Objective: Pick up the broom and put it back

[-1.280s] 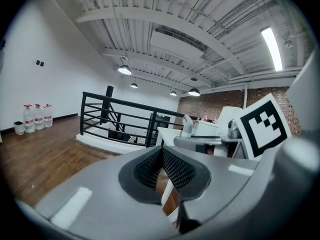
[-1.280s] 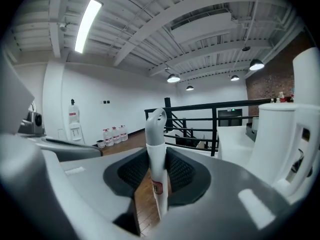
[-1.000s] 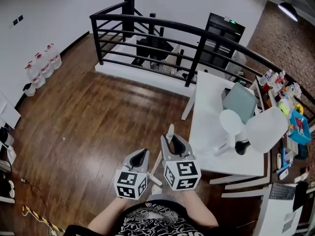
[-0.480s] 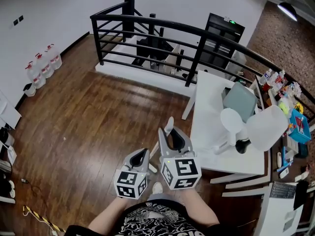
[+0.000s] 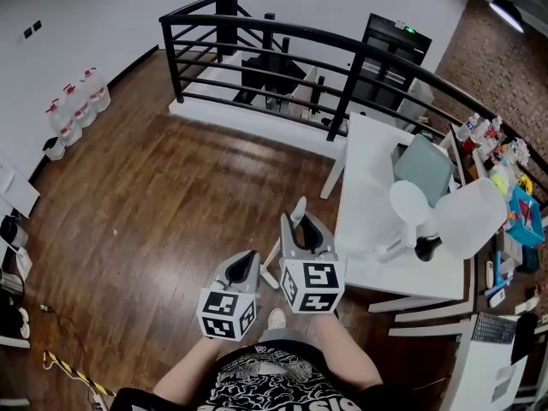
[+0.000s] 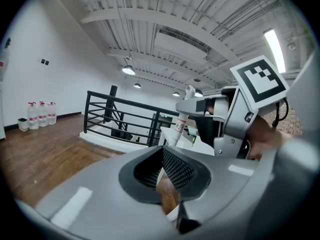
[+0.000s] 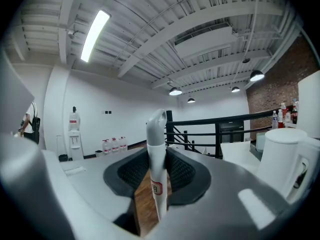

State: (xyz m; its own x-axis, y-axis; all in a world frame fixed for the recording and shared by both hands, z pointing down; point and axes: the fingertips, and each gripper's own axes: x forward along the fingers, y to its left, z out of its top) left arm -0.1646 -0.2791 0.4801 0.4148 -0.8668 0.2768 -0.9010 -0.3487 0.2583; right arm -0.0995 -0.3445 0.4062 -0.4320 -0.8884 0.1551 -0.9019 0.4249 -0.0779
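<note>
White plastic is what I have hold of. In the head view, my right gripper (image 5: 301, 229) is clamped on the broom handle (image 5: 297, 208). The handle's grey capped tip pokes up past the jaws, and the shaft slants down between the two tools toward the wooden floor (image 5: 154, 204). I judge that a grip this near the top lets the broom hang and travel upright to its spot. The left gripper (image 5: 242, 268) sits just beside it, lower and off the handle.

In the left gripper view, its jaws are pressed together with nothing between them, and only floor shows beneath. It is idle, clear of the carrying hand.

In the right gripper view, both pads squeeze the white shaft just under the hooked grey cap, with a red-edged label facing me. The handle stands roughly upright in the jaws. I can't make out the brush end anywhere.
</note>
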